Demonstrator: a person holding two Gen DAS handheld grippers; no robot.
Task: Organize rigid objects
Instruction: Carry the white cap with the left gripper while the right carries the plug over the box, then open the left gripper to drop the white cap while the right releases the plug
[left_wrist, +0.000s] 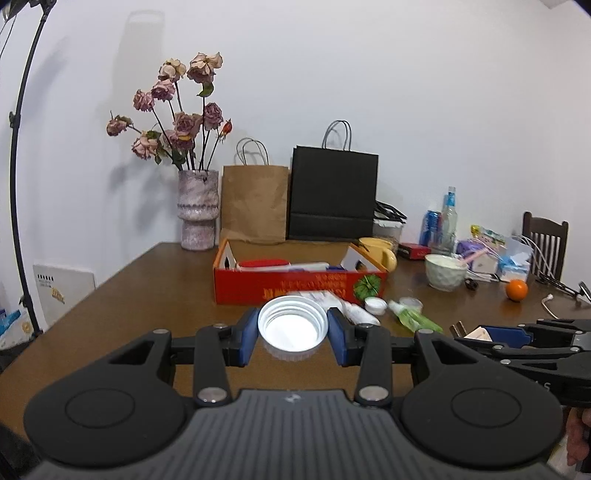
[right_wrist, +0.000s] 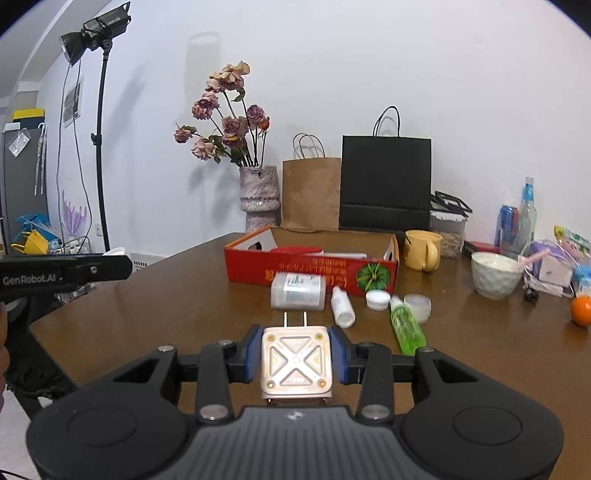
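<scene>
My left gripper (left_wrist: 292, 334) is shut on a white round lid (left_wrist: 292, 328), held above the brown table in front of the red cardboard box (left_wrist: 295, 286). My right gripper (right_wrist: 295, 356) is shut on a white square plug adapter (right_wrist: 295, 363) with its two prongs pointing forward. On the table before the box lie a clear plastic jar (right_wrist: 298, 291) on its side, a small white bottle (right_wrist: 341, 306), a white cap (right_wrist: 377, 298), a green spray bottle (right_wrist: 404, 326) and a translucent lid (right_wrist: 417, 304). The box holds a red object and white items.
A yellow mug (right_wrist: 421, 250), white bowl (right_wrist: 495, 275), orange (right_wrist: 580, 311), bottles and clutter stand at the right. A flower vase (right_wrist: 258, 197), brown bag (right_wrist: 312, 192) and black bag (right_wrist: 384, 182) stand behind the box. A light stand (right_wrist: 99, 147) is at the left.
</scene>
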